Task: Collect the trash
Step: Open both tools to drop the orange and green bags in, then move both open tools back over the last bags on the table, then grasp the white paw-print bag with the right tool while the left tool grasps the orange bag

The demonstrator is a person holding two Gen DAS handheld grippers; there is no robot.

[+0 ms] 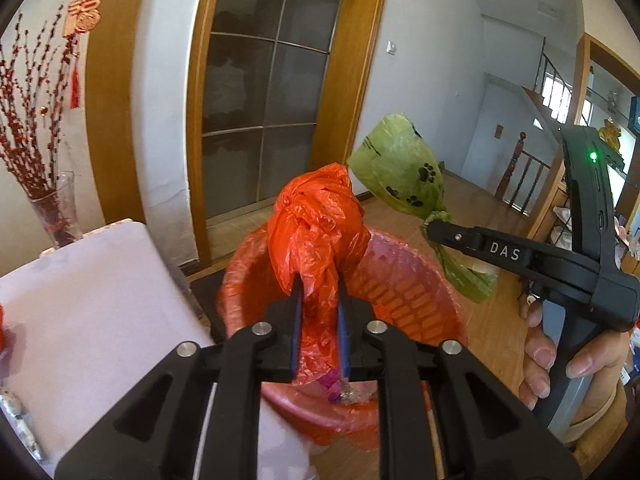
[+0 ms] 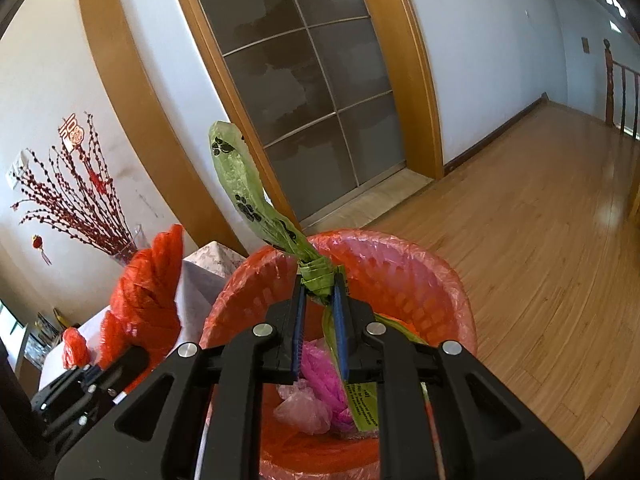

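My left gripper (image 1: 319, 280) is shut on a knotted orange-red plastic bag (image 1: 316, 216), which stands up from the blue pads over the bin. The bin (image 1: 400, 288) is a red slatted basket lined with a red bag. My right gripper (image 2: 320, 284) is shut on the knot of a green paw-print bag (image 2: 240, 184), held above the bin's far rim (image 2: 420, 276). The left wrist view shows the right gripper (image 1: 434, 232) from the side, clamping the green bag (image 1: 400, 168). Pink plastic trash (image 2: 324, 384) lies inside the bin. The red bag (image 2: 144, 292) appears at the left of the right wrist view.
A white table (image 1: 80, 300) stands left of the bin, with a glass vase of red branches (image 1: 56, 208) behind it. A sliding glass door (image 1: 260, 100) in a wooden frame is straight behind. Wooden floor (image 2: 520, 240) stretches right toward a stair railing (image 1: 524, 176). A hand (image 1: 560, 356) grips the right gripper's handle.
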